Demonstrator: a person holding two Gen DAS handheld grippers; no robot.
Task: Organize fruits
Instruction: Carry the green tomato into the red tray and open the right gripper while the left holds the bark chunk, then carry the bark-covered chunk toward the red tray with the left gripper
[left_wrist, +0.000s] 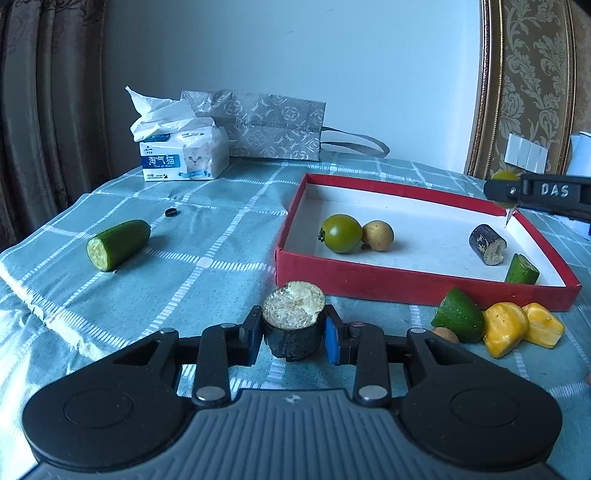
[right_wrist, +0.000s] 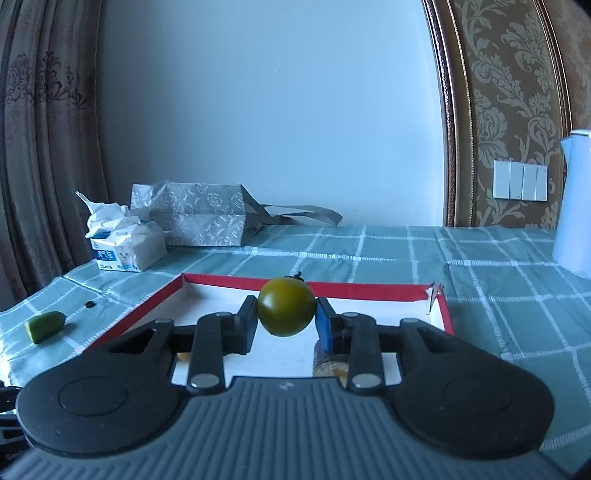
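Observation:
My left gripper (left_wrist: 293, 332) is shut on a dark-skinned sugarcane piece (left_wrist: 293, 314), just in front of the red tray (left_wrist: 406, 286). The tray holds a green tomato (left_wrist: 341, 233), a small brown fruit (left_wrist: 377, 235), another sugarcane piece (left_wrist: 487, 244) and a cucumber chunk (left_wrist: 522, 270). My right gripper (right_wrist: 286, 314) is shut on a second green tomato (right_wrist: 286, 312), held above the tray (right_wrist: 140, 304); in the left wrist view its finger (left_wrist: 539, 192) shows over the tray's far right corner.
A cucumber half (left_wrist: 118, 244) lies on the checked cloth to the left. A cucumber end (left_wrist: 459, 314), two yellow jackfruit pieces (left_wrist: 521, 328) and a brown fruit (left_wrist: 445, 334) lie before the tray. A tissue pack (left_wrist: 184, 155), a grey bag (left_wrist: 266, 125) and a white jug (right_wrist: 576, 199) stand behind.

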